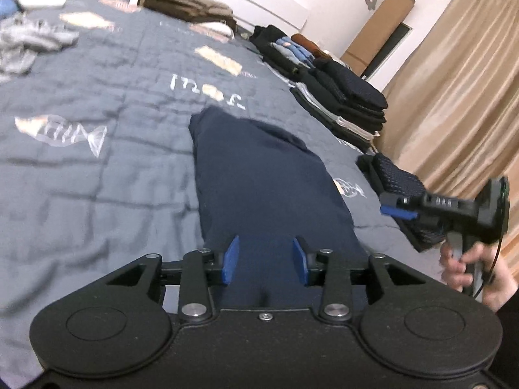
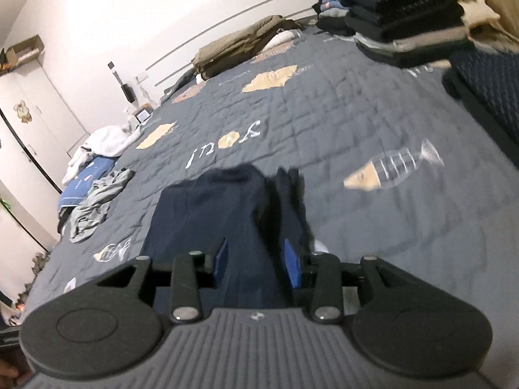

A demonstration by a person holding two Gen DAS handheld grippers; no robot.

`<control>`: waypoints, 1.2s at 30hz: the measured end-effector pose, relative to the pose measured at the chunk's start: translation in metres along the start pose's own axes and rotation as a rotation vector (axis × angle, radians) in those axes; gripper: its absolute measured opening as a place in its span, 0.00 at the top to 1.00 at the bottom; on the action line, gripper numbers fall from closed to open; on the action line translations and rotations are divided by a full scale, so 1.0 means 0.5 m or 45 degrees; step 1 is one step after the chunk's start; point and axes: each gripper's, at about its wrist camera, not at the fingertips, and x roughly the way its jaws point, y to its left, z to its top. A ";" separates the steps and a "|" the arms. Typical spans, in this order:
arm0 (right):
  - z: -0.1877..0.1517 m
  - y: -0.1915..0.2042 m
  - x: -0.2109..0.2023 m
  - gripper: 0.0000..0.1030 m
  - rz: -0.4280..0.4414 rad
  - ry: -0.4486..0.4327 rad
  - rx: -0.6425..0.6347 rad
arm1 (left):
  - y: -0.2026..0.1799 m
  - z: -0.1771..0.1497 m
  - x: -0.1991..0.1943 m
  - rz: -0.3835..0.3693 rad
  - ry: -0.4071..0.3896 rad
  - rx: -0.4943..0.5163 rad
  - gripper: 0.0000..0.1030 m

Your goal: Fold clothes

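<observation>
Both claws hang with jaws parted, gripping nothing: left claw [image 1: 266, 261], right claw [image 2: 254, 261]. Beneath them the navy garment [image 1: 259, 178] lies folded lengthwise on the bed [image 1: 97, 162], long axis running away toward the folded stacks [image 1: 340, 97].

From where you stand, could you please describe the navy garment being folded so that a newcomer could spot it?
Start at the grey quilt with fish prints covering the bed. The navy garment lies flat near its front edge as one long smooth strip. Unlike the folded stacks at the right edge and the crumpled grey clothes far left, it lies alone.
</observation>
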 end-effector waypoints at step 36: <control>0.090 -0.059 0.223 0.62 0.111 0.162 0.000 | -0.179 0.282 0.493 -0.063 0.283 0.658 0.58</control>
